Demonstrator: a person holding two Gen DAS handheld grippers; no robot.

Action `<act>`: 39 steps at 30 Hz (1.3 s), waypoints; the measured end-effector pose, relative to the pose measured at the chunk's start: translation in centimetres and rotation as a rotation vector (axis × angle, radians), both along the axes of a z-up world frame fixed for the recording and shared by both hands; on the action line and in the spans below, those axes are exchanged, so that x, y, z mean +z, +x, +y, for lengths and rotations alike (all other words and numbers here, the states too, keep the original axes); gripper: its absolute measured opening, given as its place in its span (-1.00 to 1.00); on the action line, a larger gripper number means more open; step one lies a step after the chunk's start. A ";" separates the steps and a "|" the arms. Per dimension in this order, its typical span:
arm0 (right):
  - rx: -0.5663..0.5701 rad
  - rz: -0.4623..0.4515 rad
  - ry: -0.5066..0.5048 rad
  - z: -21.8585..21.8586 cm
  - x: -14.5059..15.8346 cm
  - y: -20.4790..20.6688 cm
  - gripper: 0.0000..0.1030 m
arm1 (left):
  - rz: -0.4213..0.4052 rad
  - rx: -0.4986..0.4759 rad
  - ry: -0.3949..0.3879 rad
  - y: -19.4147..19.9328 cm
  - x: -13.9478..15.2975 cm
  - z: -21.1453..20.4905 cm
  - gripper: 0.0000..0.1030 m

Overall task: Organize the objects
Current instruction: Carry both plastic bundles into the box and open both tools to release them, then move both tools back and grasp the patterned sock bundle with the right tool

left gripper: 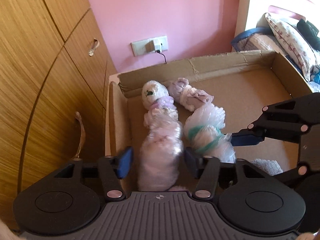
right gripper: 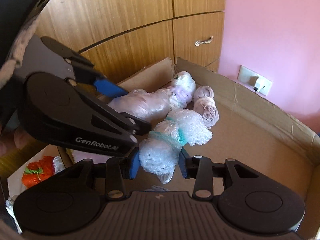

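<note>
A: Left gripper [left gripper: 157,160]?
B: Spread wide, pink bundle [left gripper: 160,150] lying loose between the pads, untouched on the outer side (looks let go). Long axis straight ahead along the fingers, head end toward the box [left gripper: 220,60] corner.
A: Right gripper [right gripper: 159,165]?
B: Narrow, straddling the tail of the bubble-wrap bundle [right gripper: 172,140], pads at or just off the plastic; hard to call a firm grip. Bundle running away from the fingers, parallel to the pink one, just beside it.
A: In the way?
B: Small cloth roll [right gripper: 206,104] beyond, touching both. Left gripper crossing close over the pink bundle. Right half of the box floor bare.
</note>
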State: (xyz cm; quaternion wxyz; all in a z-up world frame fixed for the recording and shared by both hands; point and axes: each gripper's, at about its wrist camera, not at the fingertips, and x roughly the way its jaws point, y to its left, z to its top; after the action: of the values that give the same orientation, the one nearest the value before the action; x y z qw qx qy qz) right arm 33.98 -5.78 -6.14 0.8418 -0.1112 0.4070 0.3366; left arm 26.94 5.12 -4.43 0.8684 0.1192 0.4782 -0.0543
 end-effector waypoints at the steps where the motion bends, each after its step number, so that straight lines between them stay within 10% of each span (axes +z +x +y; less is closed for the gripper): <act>1: 0.003 -0.004 -0.004 0.1 0.0 -0.2 -0.23 | -0.005 0.000 -0.006 -0.2 0.2 -0.1 0.38; 30: -0.242 -0.108 0.132 -5.8 7.9 -13.3 0.05 | -0.145 0.119 -0.120 -12.9 6.3 2.1 0.60; 39: -0.412 -0.082 0.161 -7.5 3.6 -23.2 0.20 | -0.162 0.180 -0.168 -22.0 3.6 2.2 0.68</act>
State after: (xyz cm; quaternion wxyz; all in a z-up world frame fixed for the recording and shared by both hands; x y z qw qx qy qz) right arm 10.76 -13.24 -2.56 0.9147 0.0283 0.3585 0.1842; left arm 4.93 7.31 -0.85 0.9124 0.0068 0.4091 -0.0062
